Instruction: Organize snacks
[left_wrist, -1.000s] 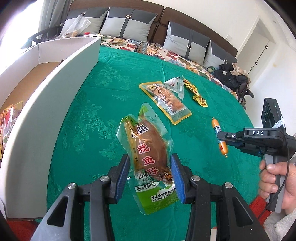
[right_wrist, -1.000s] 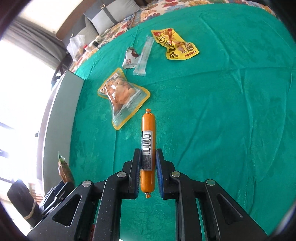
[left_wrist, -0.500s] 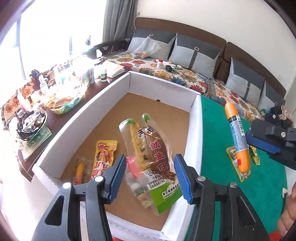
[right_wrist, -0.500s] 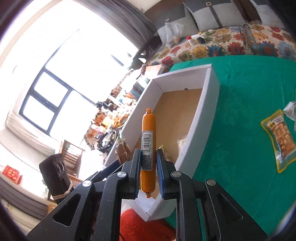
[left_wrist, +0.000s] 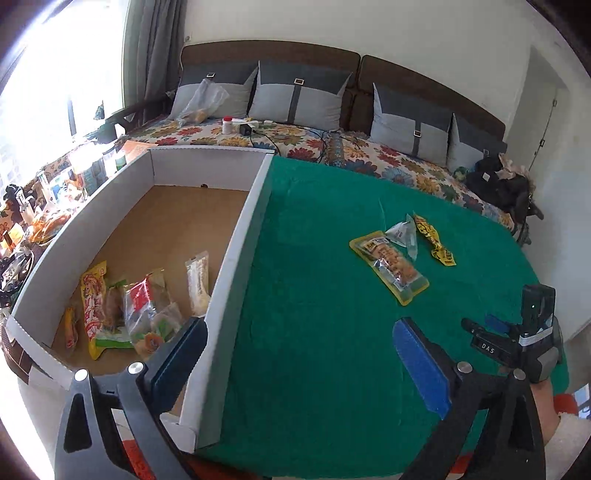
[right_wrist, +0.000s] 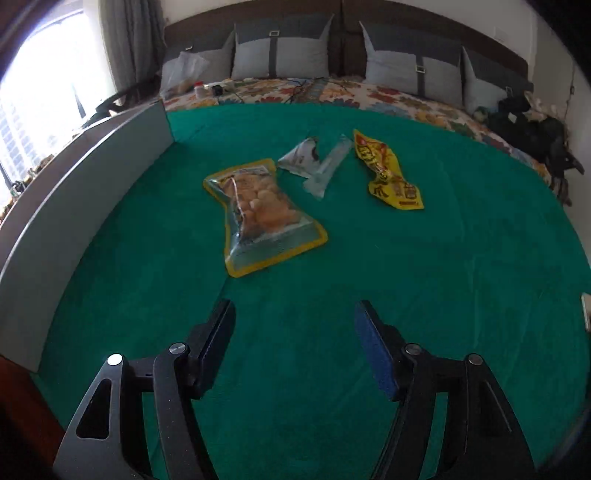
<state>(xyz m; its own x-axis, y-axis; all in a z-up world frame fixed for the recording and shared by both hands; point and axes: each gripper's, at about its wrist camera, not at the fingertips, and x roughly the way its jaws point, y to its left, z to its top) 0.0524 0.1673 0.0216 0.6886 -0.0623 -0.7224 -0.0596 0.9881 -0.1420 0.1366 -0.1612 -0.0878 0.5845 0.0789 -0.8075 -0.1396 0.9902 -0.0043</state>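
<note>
A white cardboard box stands at the left of the green table. Several snack packets lie in its near end, among them the squid packet. My left gripper is open and empty, straddling the box's right wall. My right gripper is open and empty above the green cloth; it also shows in the left wrist view. On the cloth lie a yellow-edged clear packet, a small silver packet, a clear stick packet and a yellow packet.
A sofa with grey cushions runs along the back. A cluttered side table stands left of the box. The box wall rises at the left of the right wrist view. A dark bag lies at the far right.
Both grippers have opened and let go: the squid packet now lies in the box and the sausage has left the right gripper. Both have pulled back toward the table.
</note>
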